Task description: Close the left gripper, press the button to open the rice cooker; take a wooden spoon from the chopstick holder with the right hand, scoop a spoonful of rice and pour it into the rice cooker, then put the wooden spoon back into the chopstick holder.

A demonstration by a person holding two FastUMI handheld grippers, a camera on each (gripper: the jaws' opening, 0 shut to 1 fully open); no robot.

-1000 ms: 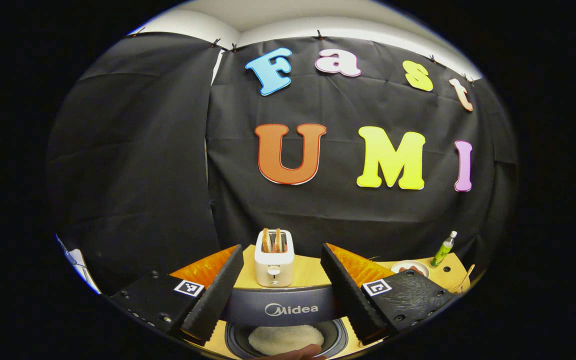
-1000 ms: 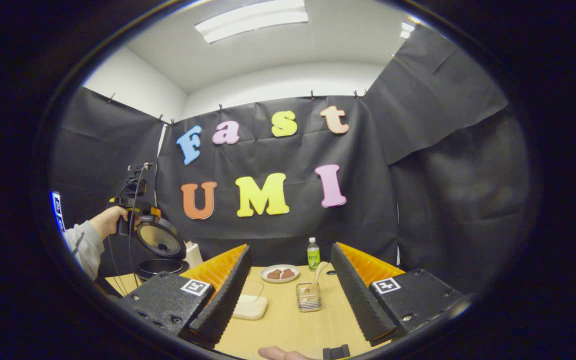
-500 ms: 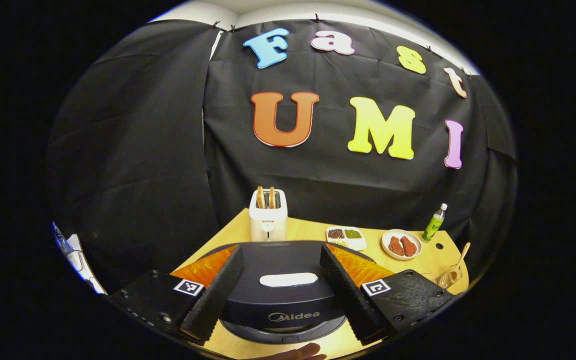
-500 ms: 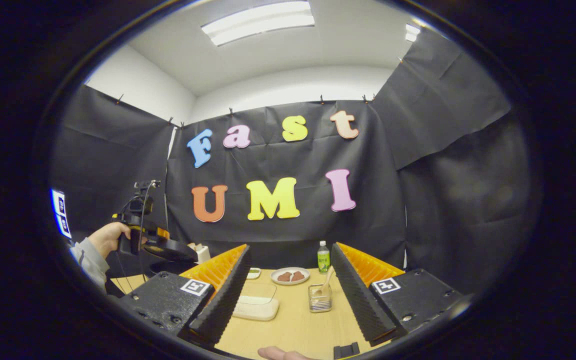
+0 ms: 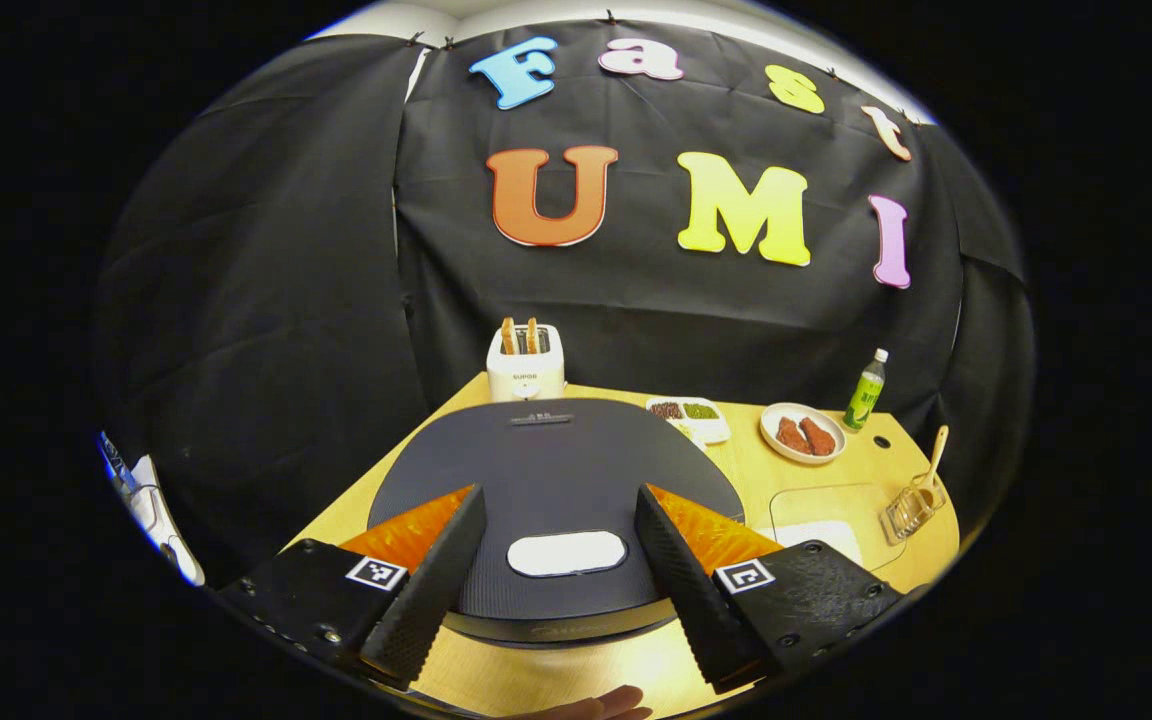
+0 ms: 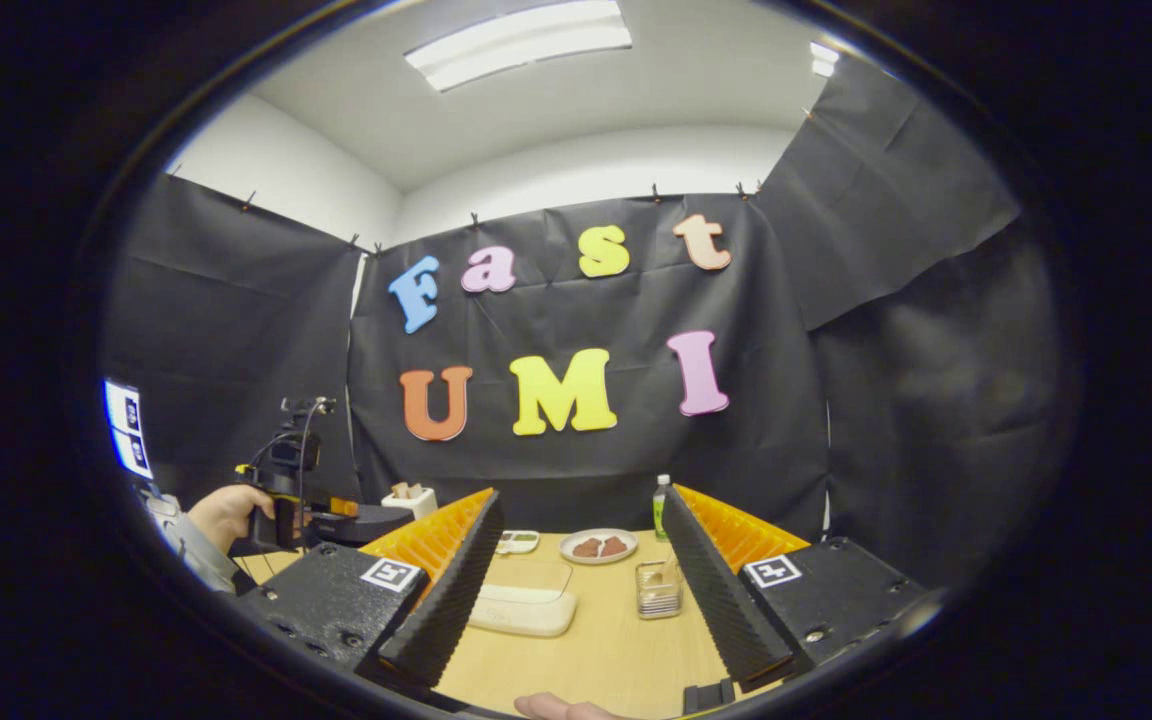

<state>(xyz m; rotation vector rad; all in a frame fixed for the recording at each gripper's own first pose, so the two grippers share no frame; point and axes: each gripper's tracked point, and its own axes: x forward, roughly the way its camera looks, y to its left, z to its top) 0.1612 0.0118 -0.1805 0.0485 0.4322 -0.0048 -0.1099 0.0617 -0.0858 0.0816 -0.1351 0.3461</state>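
In the left gripper view the left gripper (image 5: 558,575) hangs over the near edge of the rice cooker (image 5: 551,470), jaws wide and holding nothing. The cooker's dark lid lies flat and shut, and its pale oval button (image 5: 566,553) sits between the two fingers. A toaster (image 5: 525,362) stands just beyond the cooker. To the right on the table (image 5: 866,470) are a small divided dish (image 5: 691,413), a plate (image 5: 802,433), a green bottle (image 5: 866,376) and, far right, the chopstick holder (image 5: 908,510) with the wooden spoon (image 5: 934,455) upright in it.

In the right gripper view the right gripper (image 6: 581,590) hovers above the table with jaws wide and empty. The holder shows between its fingers, and a white tray of rice (image 6: 523,609) lies left of that.
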